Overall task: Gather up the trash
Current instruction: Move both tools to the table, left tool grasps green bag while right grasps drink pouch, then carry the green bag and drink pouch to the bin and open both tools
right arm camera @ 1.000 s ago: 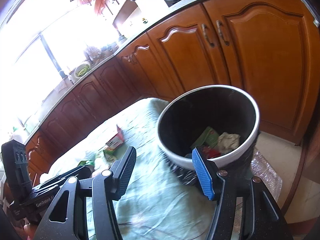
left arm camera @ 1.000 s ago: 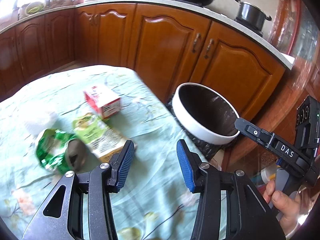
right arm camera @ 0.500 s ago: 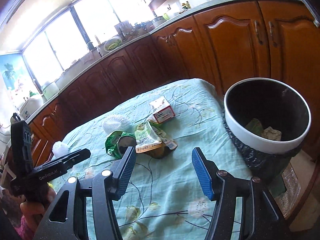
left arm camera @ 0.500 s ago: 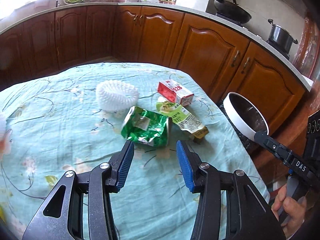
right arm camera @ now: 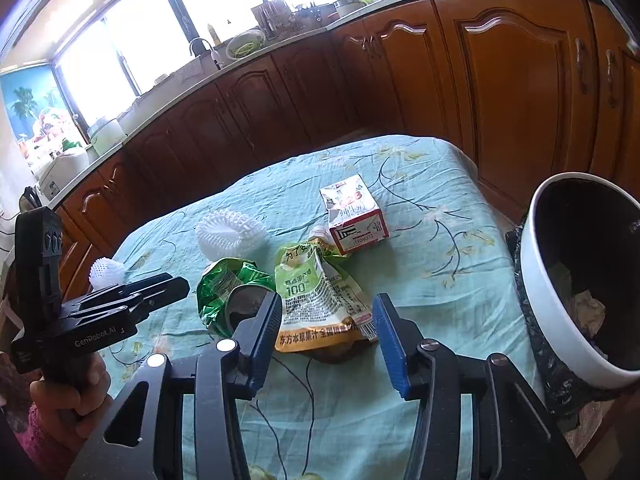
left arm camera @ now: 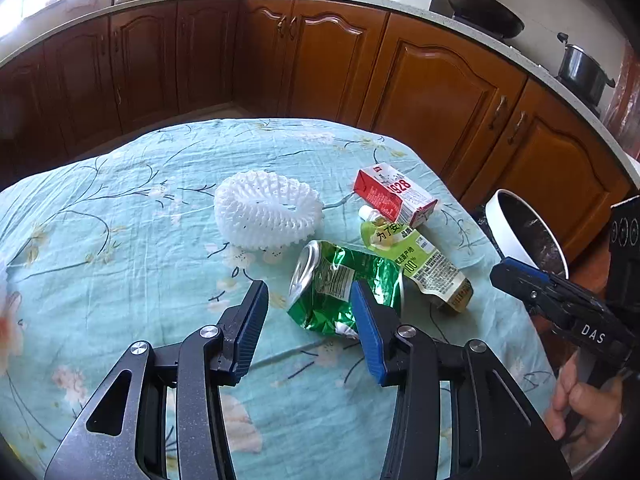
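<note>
Trash lies clustered on the table (left arm camera: 120,240) beside the bin (right arm camera: 552,320): a crushed green can (left arm camera: 340,288), light and springy, best pinched across its flattened middle. Left gripper (left arm camera: 308,320) spread, empty; right gripper (right arm camera: 328,328) closing, empty, above a limp juice pouch (right arm camera: 320,300).

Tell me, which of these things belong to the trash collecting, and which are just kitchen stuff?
Job: crushed green can, juice pouch, red carton, white foam nets, trash bin.
Bystanders: wok, pot, cabinets.

table under teal floral cloth (left arm camera: 120,208), foam net (left arm camera: 264,212), crushed green can (left arm camera: 332,292), juice pouch (left arm camera: 420,264), red carton (left arm camera: 392,196)
</note>
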`<action>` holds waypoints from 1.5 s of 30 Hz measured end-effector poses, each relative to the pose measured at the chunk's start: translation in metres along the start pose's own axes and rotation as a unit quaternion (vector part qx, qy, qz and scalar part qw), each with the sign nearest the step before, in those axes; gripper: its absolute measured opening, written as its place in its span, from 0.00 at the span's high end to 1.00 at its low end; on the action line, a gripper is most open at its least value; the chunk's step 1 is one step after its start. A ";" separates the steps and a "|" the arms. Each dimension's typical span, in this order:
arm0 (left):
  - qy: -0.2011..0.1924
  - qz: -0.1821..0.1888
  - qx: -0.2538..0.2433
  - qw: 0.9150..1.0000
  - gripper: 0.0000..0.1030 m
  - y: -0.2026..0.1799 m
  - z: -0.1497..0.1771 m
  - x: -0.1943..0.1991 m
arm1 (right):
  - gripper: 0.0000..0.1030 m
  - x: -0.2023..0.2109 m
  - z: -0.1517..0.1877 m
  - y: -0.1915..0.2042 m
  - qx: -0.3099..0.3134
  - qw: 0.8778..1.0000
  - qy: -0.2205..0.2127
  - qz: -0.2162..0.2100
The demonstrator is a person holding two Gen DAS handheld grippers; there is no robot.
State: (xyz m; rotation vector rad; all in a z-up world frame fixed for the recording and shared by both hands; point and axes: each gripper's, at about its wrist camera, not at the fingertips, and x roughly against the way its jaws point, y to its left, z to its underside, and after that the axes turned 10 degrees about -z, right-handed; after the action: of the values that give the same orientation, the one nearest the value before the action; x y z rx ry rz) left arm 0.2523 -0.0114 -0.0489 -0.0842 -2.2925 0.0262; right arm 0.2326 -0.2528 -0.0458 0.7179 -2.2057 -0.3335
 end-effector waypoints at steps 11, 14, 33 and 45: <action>0.031 0.014 -0.021 0.999 0.59 -0.001 -0.014 -0.037 | 0.61 -0.042 -0.011 -0.005 0.010 0.999 0.043 -0.015; 0.038 0.020 -0.029 0.999 0.73 -0.005 -0.014 -0.044 | 0.70 -0.050 -0.010 -0.003 0.022 0.998 0.055 -0.013; -0.031 0.041 -0.042 0.998 0.89 -0.018 0.008 0.025 | 0.97 0.031 0.018 0.009 0.015 1.000 -0.017 -0.002; -0.048 0.078 -0.068 0.994 0.89 -0.073 0.005 0.038 | 0.97 0.095 0.030 -0.027 -0.024 0.997 -0.062 0.041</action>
State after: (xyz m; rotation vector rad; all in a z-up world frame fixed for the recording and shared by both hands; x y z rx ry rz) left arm 0.2194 -0.0818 -0.0202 -0.3385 -2.3762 -0.0461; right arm 0.1696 -0.3303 -0.0212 0.5922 -2.3279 -0.3982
